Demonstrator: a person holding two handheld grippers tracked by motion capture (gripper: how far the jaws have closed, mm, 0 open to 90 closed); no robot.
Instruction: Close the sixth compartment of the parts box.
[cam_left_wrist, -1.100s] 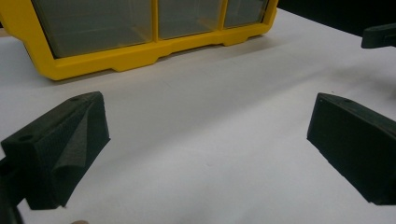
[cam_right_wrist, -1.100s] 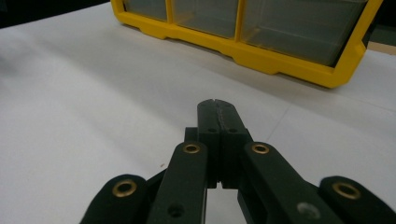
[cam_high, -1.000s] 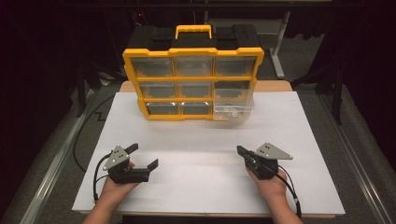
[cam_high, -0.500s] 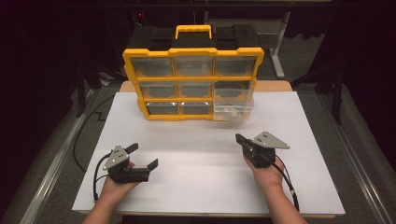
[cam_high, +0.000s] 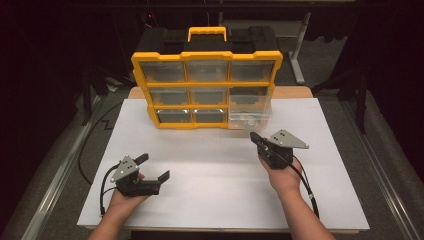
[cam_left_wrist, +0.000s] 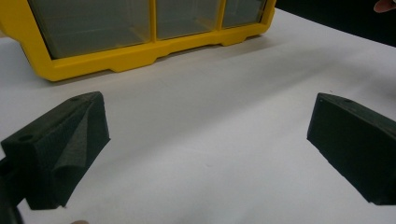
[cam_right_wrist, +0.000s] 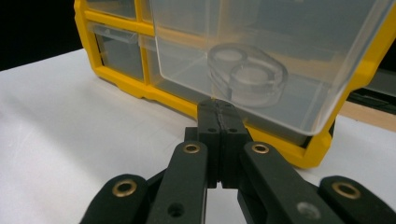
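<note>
closed right jaws closing in on the pulled-out clear drawer

my right gripper has its jaws pressed fully together, holding nothing; in the right gripper view the joined tips sit just below and in front of the clear drawer, close to its looped pull tab, though i cannot tell whether they touch it. my left gripper rests low over the white bench with its jaws spread wide and empty, well apart from the organizer.

the drawer is the bottom right one of the yellow parts organizer, which stands at the far side of the bench. it juts out of its slot toward me, its front face tipped slightly, while the other drawers sit flush. its long axis, as i judge it, runs front to back along the slide direction, the open end of travel pointing at me.

to do this step well, i think i should either open the right jaws and bring them around the pull tab squarely, or use the closed tips as a pusher on the front face. either way, move straight along the slide axis, not sideways, so the drawer doesn't jam. a steadying left gripper on the frame may keep the organizer from tipping or sliding back.
</note>
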